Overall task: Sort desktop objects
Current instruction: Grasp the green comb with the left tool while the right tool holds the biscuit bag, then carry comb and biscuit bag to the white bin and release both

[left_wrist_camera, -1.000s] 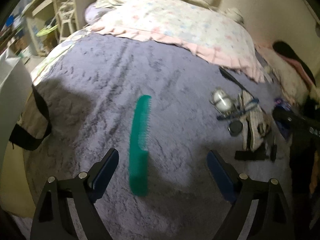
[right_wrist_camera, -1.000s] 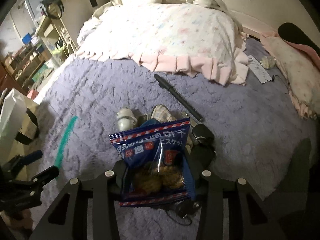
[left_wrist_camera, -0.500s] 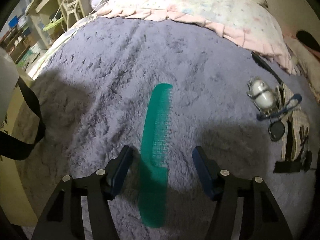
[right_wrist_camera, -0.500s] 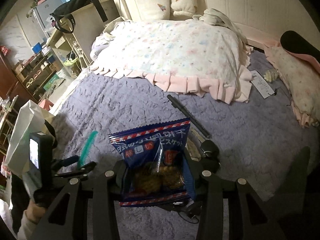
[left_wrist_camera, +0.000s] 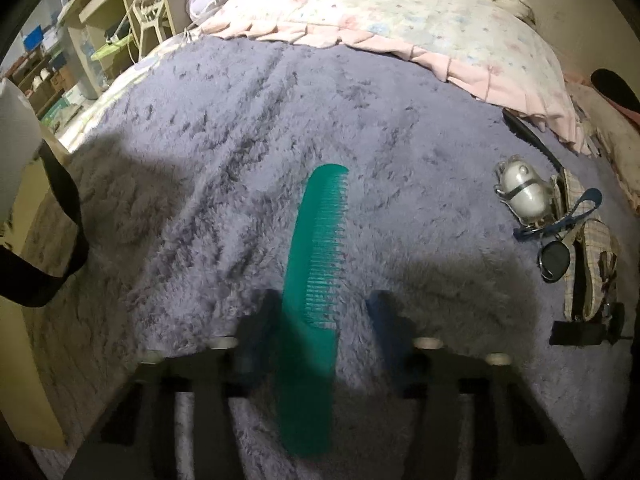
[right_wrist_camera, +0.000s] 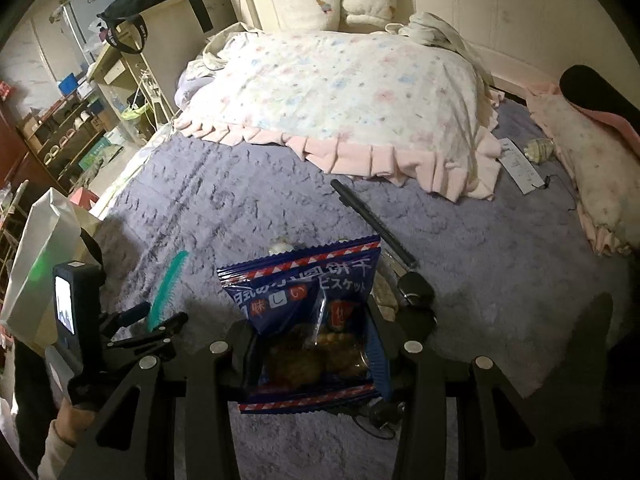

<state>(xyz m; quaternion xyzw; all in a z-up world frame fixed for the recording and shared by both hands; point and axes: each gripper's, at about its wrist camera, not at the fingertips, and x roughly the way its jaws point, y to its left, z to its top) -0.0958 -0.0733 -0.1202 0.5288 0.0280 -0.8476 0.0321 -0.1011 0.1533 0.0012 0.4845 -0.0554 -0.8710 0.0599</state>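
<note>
The long green plastic comb (left_wrist_camera: pixel 316 280) lies flat on the fuzzy lilac blanket (left_wrist_camera: pixel 224 152), its handle between the closing jaws of the left gripper (left_wrist_camera: pixel 320 320); the pads look not yet pressed on it. To grip well, let the fingers settle evenly on the solid handle, not the teeth, and press slightly into the pile before lifting. The right gripper (right_wrist_camera: pixel 316 344) holds a blue crinkly biscuit packet (right_wrist_camera: pixel 308 304) upright, jaws narrowed on it.

Purple fuzzy blanket (left_wrist_camera: pixel 240 128), floral quilt (right_wrist_camera: pixel 340 92), cluttered shelves (right_wrist_camera: pixel 64 128)
</note>
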